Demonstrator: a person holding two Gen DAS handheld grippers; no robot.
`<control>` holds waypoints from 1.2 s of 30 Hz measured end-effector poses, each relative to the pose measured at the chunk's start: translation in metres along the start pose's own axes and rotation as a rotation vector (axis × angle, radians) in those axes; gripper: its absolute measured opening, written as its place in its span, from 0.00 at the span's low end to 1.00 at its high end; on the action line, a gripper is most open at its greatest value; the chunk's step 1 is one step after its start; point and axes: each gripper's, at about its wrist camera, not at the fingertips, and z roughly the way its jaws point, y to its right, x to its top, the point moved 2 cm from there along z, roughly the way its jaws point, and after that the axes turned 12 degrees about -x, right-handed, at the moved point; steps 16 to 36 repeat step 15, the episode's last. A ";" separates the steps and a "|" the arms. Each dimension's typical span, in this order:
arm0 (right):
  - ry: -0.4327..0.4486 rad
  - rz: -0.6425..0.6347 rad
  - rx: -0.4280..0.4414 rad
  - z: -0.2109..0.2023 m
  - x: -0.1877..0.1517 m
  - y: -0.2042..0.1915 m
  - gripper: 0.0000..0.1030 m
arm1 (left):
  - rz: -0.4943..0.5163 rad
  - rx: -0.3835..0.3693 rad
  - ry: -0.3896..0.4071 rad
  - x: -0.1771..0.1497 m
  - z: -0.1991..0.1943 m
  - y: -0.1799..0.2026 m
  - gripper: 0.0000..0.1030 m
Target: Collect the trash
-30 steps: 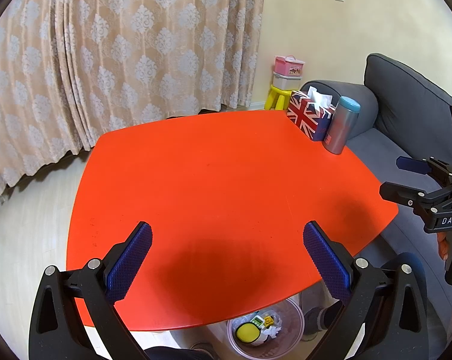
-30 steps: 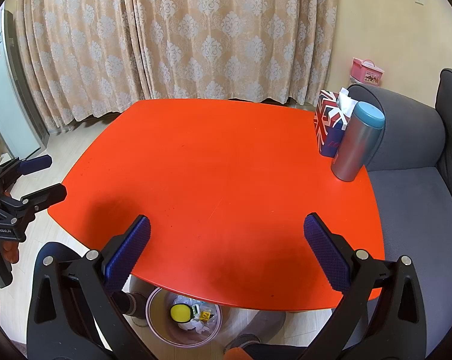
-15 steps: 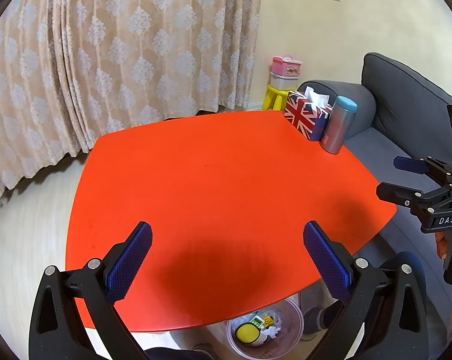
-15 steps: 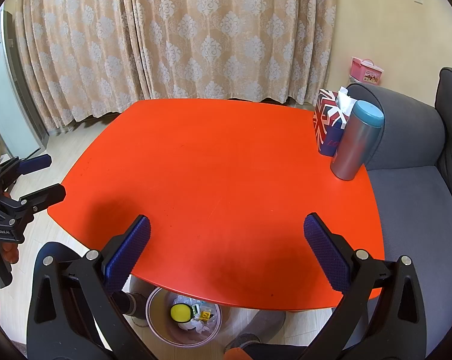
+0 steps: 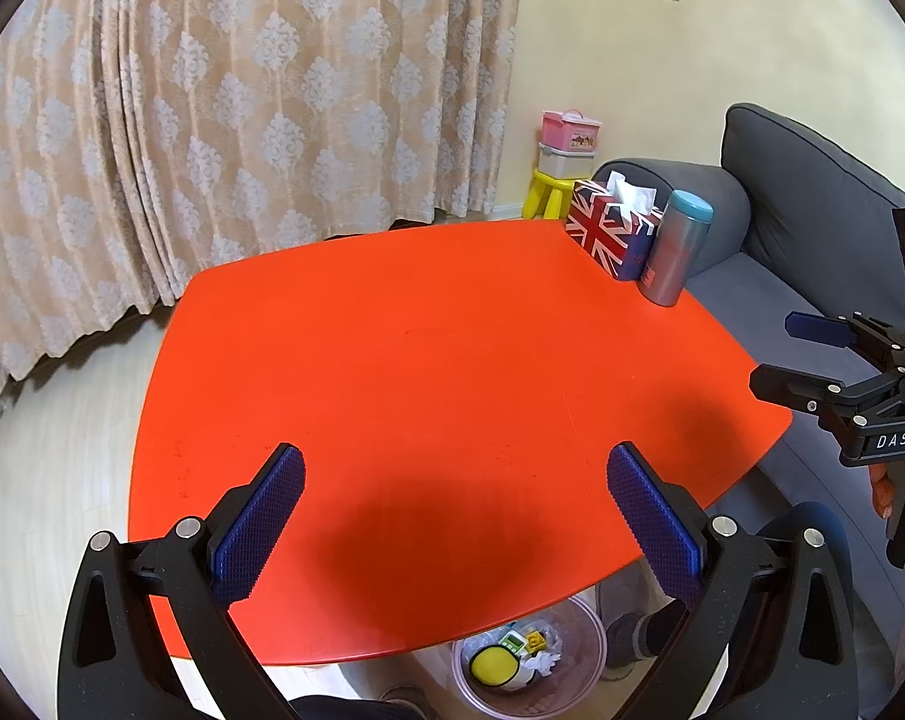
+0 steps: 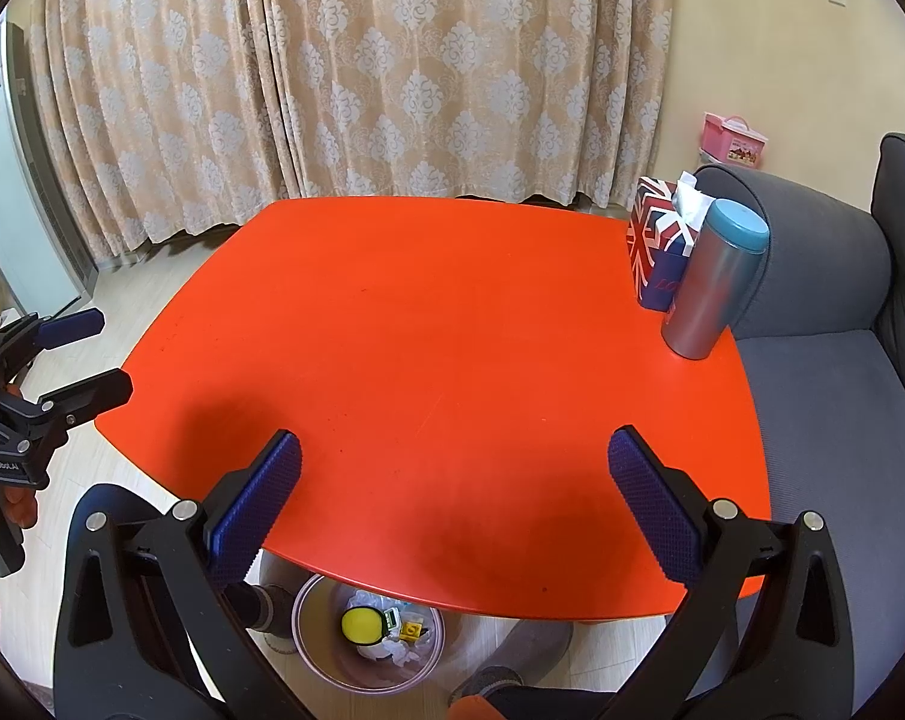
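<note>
Left wrist view: left tongs (image 5: pixel 452 504) spread wide, empty, above the red bench (image 5: pixel 428 360); right tongs (image 6: pixel 452 498) likewise wide and empty. Below the near bench edge, a bin (image 6: pixel 314 648) on the floor holds the trash (image 6: pixel 386 630). Tissue box (image 5: pixel 608 228) and flask (image 5: pixel 674 258) touch at the far corner.

a home living room: grey sofa (image 6: pixel 824 372), patterned curtains (image 6: pixel 392 78), red table (image 6: pixel 428 348)

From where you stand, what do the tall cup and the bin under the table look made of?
Tall cup: likely brushed metal, given its dull silver sheen, with a matte teal lid, probably plastic. Bin: thin translucent pinkish plastic; floor and trash show through its wall.
</note>
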 end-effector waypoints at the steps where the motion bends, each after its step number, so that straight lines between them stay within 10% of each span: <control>1: 0.000 0.001 0.000 0.000 0.000 0.000 0.97 | -0.001 0.000 0.000 0.000 0.000 0.000 0.94; 36: 0.000 0.002 0.001 0.000 -0.001 0.000 0.97 | 0.028 0.024 0.001 0.000 0.003 0.000 0.94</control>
